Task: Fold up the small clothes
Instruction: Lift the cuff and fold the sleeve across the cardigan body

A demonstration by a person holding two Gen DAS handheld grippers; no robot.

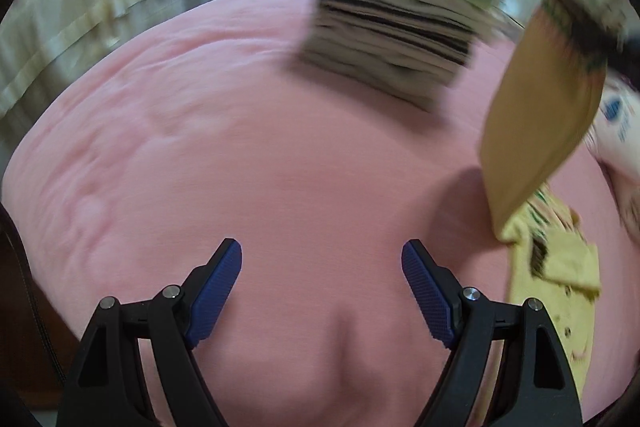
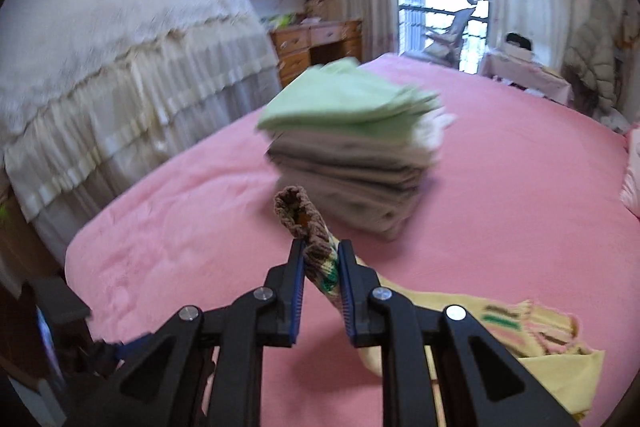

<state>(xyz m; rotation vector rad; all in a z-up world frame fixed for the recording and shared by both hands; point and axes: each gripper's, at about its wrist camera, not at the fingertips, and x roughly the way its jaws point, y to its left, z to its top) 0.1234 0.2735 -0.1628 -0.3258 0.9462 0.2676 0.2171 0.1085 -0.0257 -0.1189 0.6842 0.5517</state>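
Note:
A small yellow garment (image 2: pixel 532 343) with a brown knitted cuff (image 2: pixel 298 215) and striped trim lies partly on the pink bed. My right gripper (image 2: pixel 321 259) is shut on the cuff and lifts that end off the bed. In the left wrist view the garment (image 1: pixel 536 123) hangs lifted at the right, its lower part resting on the bed (image 1: pixel 560 267). My left gripper (image 1: pixel 321 259) is open and empty, low over bare pink sheet, left of the garment.
A stack of folded clothes (image 2: pixel 352 151) with a green piece on top sits mid-bed, also in the left wrist view (image 1: pixel 396 27). The pink bed (image 2: pixel 520 187) spreads around it. A cream-covered bed (image 2: pixel 120 67), a wooden desk (image 2: pixel 316 43) and a window lie beyond.

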